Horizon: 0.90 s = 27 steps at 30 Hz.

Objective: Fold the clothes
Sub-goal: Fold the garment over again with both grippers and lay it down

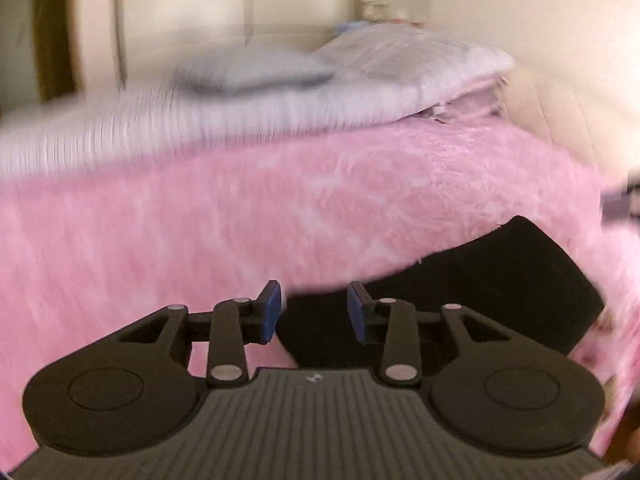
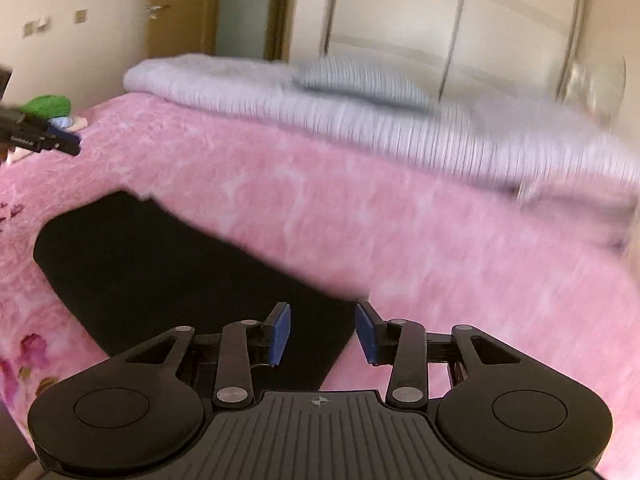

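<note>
The left gripper (image 1: 314, 312) stands with its jaws apart and nothing between the blue pads; the right gripper (image 2: 322, 334) likewise. Below and just ahead of both lies the black garment (image 2: 160, 280), folded flat on the pink blanket (image 1: 240, 208). Open pink blanket stretches beyond it up to the striped bedding (image 2: 400, 132) and pillows (image 1: 400, 64).

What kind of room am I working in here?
Most likely a bedroom. A bed with a fluffy pink blanket fills the view, pillows lie at its head, and a wardrobe with tall doors stands behind. The black garment lies on the blanket.
</note>
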Tool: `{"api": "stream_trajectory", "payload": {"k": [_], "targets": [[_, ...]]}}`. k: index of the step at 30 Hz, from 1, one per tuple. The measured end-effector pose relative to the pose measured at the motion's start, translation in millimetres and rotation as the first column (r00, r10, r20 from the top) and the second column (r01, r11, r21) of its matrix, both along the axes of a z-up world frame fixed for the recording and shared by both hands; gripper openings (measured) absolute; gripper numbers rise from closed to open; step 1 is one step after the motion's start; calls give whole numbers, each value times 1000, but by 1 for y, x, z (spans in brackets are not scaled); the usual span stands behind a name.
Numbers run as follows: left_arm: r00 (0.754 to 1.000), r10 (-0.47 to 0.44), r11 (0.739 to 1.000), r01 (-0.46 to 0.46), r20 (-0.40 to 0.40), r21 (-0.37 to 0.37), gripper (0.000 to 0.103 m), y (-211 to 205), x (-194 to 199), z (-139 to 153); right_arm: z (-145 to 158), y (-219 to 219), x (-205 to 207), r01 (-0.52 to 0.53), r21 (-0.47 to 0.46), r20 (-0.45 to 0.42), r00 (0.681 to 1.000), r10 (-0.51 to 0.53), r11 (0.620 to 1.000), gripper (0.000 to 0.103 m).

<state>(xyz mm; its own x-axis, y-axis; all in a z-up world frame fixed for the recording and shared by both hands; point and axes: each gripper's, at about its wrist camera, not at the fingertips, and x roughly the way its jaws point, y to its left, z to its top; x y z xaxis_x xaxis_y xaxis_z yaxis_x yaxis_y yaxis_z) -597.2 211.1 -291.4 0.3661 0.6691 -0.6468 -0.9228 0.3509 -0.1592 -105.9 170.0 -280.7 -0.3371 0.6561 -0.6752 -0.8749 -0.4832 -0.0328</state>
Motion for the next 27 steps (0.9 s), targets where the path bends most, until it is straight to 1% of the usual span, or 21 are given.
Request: {"api": "stream_trajectory", "payload": {"k": [1,2,3,4,5,7,9,10,11,12,13,14,15,16,17,18,20,21,24,27], "targets": [[998,33,998,-29,62,-62,32,2,-9,-12,-11,3,4,28,-45,-32,999,-29,999,40],[990,69,991,-53,123,-124,32,4,-18,-24,-22,6,9,54,-90,-63,996,-60,994,40],[978,102,983,-72,182,-169,32,7,-26,-33,-29,13,14,75,-126,-96,991,-88,989,40],[961,133,976,-85,243,-201,32,8,-33,-40,-35,17,21,99,-159,-139,983,-121,982,40],[939,165,968,-95,302,-232,33,9,-41,-46,-39,20,29,126,-191,-191,968,-163,973,41],[895,214,956,-109,392,-274,36,13,-50,-55,-47,26,47,182,-245,-289,924,-252,952,41],[871,249,946,-126,423,-298,38,23,-52,-60,-50,34,57,228,-282,-364,873,-324,932,41],[872,258,943,-134,415,-303,38,28,-48,-63,-52,41,60,244,-295,-385,855,-349,924,41],[876,261,942,-140,405,-304,38,34,-44,-66,-53,47,60,258,-302,-392,844,-367,917,41],[878,264,942,-146,400,-303,38,37,-41,-68,-54,51,59,269,-305,-393,839,-377,914,41],[877,270,942,-154,398,-299,35,41,-36,-71,-56,55,55,273,-304,-391,838,-381,913,41],[881,266,946,-162,391,-279,33,42,-32,-72,-57,59,52,274,-301,-390,839,-380,913,41],[887,261,952,-170,382,-256,25,42,-29,-72,-60,62,48,269,-294,-394,840,-373,917,41],[900,247,959,-173,359,-226,10,43,-24,-71,-63,63,43,263,-281,-401,841,-362,923,40],[915,231,966,-173,332,-194,5,43,-19,-70,-65,63,39,262,-257,-408,843,-350,930,17],[928,215,972,-172,305,-162,5,43,-13,-69,-65,62,34,264,-229,-397,853,-337,937,5],[949,185,982,-167,255,-93,5,43,-4,-66,-62,57,28,269,-160,-366,877,-310,950,4],[953,176,984,-165,247,-65,5,41,-3,-62,-59,53,27,268,-124,-366,883,-295,955,4],[959,156,987,-163,237,9,5,38,-2,-53,-52,43,35,280,-47,-397,876,-275,959,3],[963,145,985,-162,227,54,5,44,2,-50,-47,33,39,294,30,-408,876,-256,955,3]]}}
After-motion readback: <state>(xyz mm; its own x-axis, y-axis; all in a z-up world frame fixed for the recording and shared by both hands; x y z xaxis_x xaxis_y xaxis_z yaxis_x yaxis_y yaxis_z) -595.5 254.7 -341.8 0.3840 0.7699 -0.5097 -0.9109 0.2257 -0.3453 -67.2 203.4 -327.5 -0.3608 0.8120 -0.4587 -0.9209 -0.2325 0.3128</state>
